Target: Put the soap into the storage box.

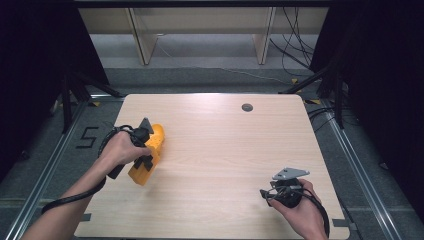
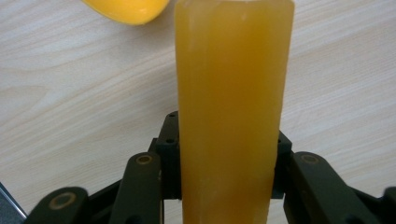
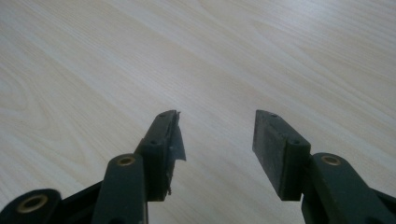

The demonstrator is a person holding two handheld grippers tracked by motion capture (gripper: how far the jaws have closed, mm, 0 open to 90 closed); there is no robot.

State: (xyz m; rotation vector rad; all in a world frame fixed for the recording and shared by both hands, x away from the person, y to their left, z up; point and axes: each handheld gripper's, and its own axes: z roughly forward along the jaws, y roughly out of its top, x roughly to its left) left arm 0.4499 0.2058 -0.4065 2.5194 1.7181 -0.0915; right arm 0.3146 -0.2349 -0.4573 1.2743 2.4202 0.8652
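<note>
Left gripper (image 1: 143, 150) sits on the left side of the wooden table (image 1: 225, 150), jaws clamped on an orange block (image 1: 148, 155). Left gripper view: the block (image 2: 231, 112) is a long, translucent amber-orange bar running straight up between the two black jaws, one pad pressing each side. A second rounded orange piece (image 2: 128, 9) shows at the top edge of that view, lying on the table; can't tell from here whether it is part of the same object. From the high view the block is tilted, its low end at or very near the tabletop.

Right gripper (image 1: 265, 194) is near the front right corner, well apart from the block. Right gripper view: jaws spread, bare wood between them (image 3: 217, 135). The left pad (image 3: 173, 140) looks torn or frayed at its edge. Small grey round cap (image 1: 247, 107) set in the table near the far edge.
</note>
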